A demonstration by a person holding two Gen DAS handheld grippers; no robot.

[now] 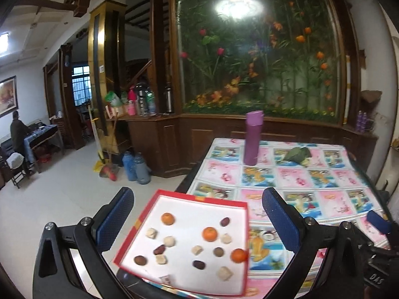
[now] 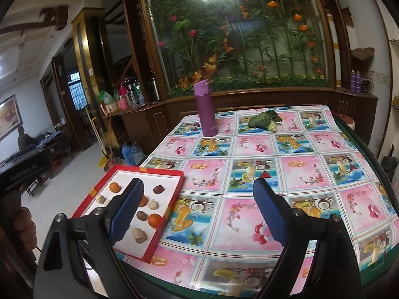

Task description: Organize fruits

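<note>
A red-rimmed white tray [image 1: 139,220] sits at the table's near left corner; it also shows in the right wrist view [image 2: 172,199]. It holds three small oranges [image 1: 209,234], several dark red dates [image 1: 199,264], brown round fruits [image 1: 218,252] and pale beige pieces [image 1: 225,273], all scattered. My left gripper [image 1: 197,219] is open and empty above the tray. My right gripper [image 2: 197,211] is open and empty, above the tablecloth just right of the tray; its left finger [image 2: 127,211] hides part of the tray.
A purple flask [image 2: 205,108] stands at the table's far left. A green leaf-wrapped bundle [image 2: 264,120] lies at the far middle. The fruit-print tablecloth [image 2: 286,174] covers the table. The floor drops off left of the tray. A wooden cabinet and glass plant display stand behind.
</note>
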